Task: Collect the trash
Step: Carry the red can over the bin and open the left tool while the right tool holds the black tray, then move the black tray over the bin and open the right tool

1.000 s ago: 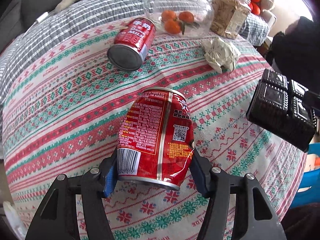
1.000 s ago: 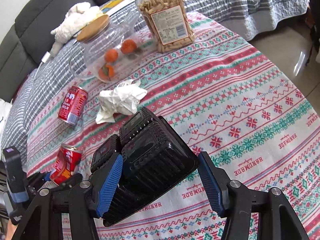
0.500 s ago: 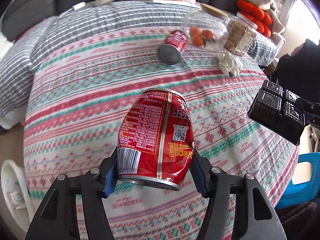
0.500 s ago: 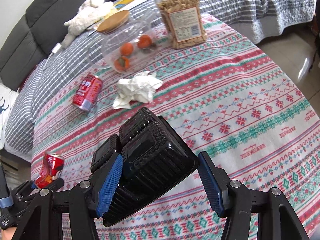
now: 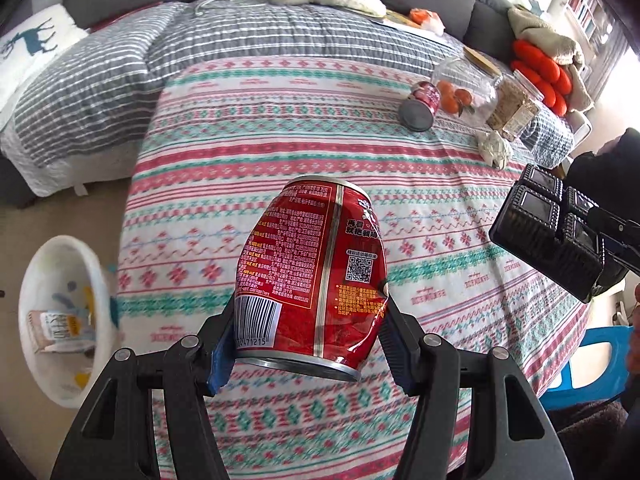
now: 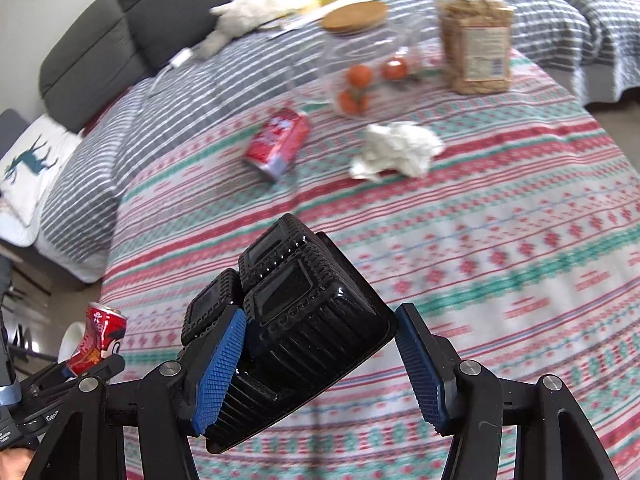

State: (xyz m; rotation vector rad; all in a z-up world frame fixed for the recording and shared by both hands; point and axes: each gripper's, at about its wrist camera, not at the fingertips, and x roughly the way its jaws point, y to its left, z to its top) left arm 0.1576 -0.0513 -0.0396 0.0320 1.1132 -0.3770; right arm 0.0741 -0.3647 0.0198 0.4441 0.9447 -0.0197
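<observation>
My left gripper [image 5: 308, 320] is shut on a dented red drink can [image 5: 316, 268], held upright above the patterned tablecloth [image 5: 248, 184] near its left edge. That can also shows low on the left of the right wrist view [image 6: 98, 336]. My right gripper [image 6: 320, 344] is shut on a black plastic food tray [image 6: 296, 304], tilted and held over the table; the tray appears at the right of the left wrist view [image 5: 552, 232]. A second red can [image 6: 280, 142] lies on its side on the cloth, beside a crumpled white paper [image 6: 398, 150].
A white tub [image 5: 52, 256] with a carton inside stands on the floor left of the table. A glass jar of oranges [image 6: 360, 76] and a snack jar [image 6: 476, 48] stand at the far side. A grey striped quilt [image 5: 100, 92] and a blue stool [image 5: 592, 364] flank the table.
Both grippers have pulled back and swung left with their loads, so the table items look farther away. The white tub on the floor has come into the left wrist view.
</observation>
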